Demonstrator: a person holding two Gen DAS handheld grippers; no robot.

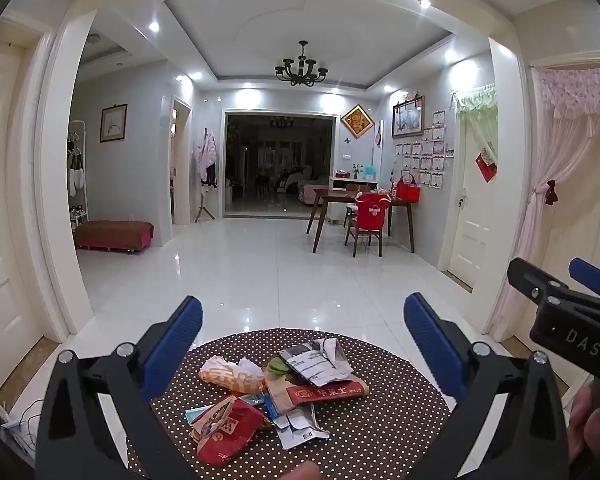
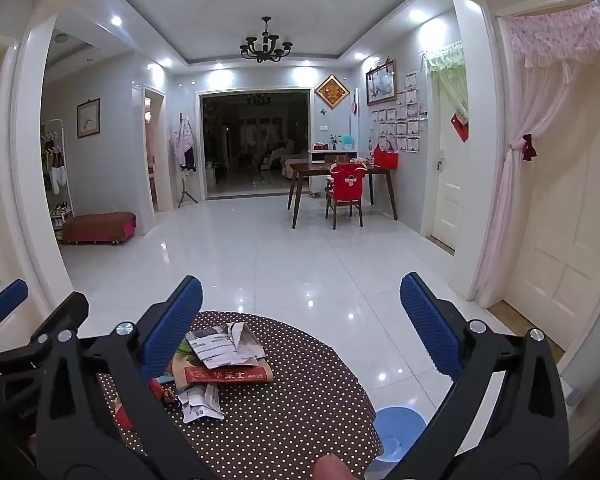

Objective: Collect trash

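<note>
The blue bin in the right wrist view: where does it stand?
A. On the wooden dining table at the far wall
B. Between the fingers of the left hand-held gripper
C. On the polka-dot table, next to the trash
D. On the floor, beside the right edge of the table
D: the blue bin shows below the polka-dot table, on the white floor at its right edge.

Far beyond the jaws stands a wooden dining table (image 1: 340,196) with a red-covered chair (image 1: 366,220) beside it; a black chandelier (image 1: 301,67) hangs above, a red bench (image 1: 114,234) sits far left.
</note>
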